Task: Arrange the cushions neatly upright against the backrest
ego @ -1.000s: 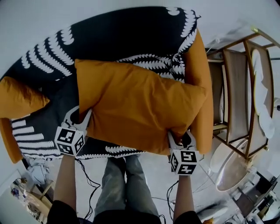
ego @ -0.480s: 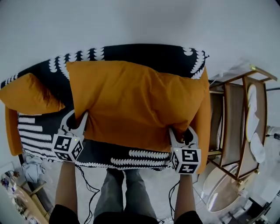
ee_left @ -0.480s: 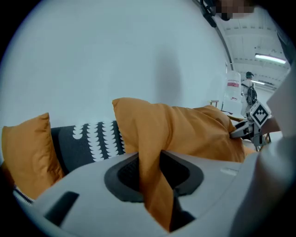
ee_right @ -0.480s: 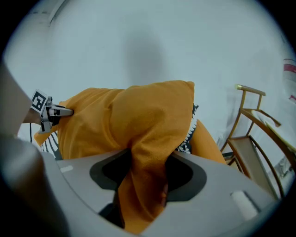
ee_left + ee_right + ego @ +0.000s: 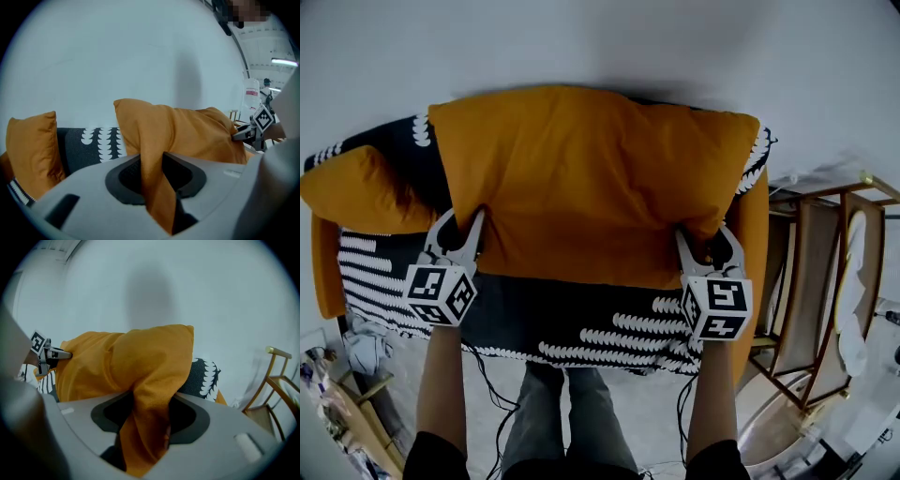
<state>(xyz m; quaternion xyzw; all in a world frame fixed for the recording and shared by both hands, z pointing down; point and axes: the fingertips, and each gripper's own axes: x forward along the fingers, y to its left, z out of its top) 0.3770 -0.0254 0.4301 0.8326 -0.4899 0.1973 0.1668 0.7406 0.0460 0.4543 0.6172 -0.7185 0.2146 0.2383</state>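
Observation:
A large orange cushion point(image 5: 591, 183) is held up in front of the sofa's black backrest point(image 5: 405, 150) with white leaf print. My left gripper point(image 5: 461, 232) is shut on the cushion's lower left corner point(image 5: 152, 154). My right gripper point(image 5: 710, 246) is shut on its lower right corner point(image 5: 150, 394). The cushion stands nearly upright and hides most of the backrest. A smaller orange cushion point(image 5: 358, 190) leans at the sofa's left end point(image 5: 33, 145). From each gripper view the other gripper shows across the cushion: the right gripper point(image 5: 251, 129) and the left gripper point(image 5: 47, 353).
The sofa seat point(image 5: 572, 314) carries a black throw with white leaf rows. An orange armrest point(image 5: 752, 244) closes the right end. A wooden rack point(image 5: 825, 281) stands to the right of the sofa. Cables and clutter point(image 5: 356, 375) lie on the floor at the lower left.
Both grippers have lifted the large cushion and carried it back toward the backrest. It has gone from lying tilted on the seat to standing nearly upright.

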